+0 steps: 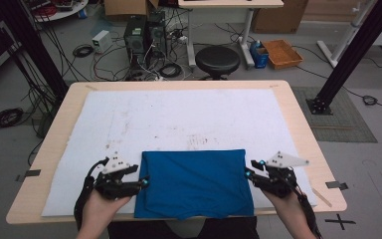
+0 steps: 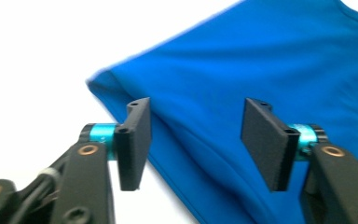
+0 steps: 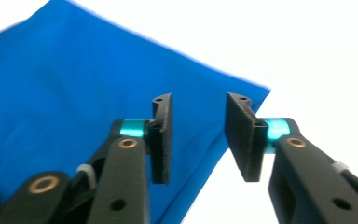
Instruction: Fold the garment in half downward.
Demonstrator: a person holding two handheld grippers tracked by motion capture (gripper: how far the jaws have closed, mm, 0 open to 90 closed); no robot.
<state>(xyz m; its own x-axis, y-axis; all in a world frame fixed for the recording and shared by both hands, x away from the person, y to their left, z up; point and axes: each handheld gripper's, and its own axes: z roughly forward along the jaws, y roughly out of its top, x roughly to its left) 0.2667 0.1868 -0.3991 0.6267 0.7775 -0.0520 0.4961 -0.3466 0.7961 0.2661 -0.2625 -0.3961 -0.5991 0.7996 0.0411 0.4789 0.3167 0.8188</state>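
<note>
Blue cloth (image 1: 194,183) lies folded at lower centre of the table (image 1: 298,114), left gripper (image 1: 143,183) and right gripper (image 1: 248,174) open and empty at its side edges; each should probably pinch all layers.

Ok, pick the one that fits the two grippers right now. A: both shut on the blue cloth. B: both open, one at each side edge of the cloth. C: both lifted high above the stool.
B: the left gripper and right gripper stand with jaws apart, each at a side edge of the blue cloth.
</note>
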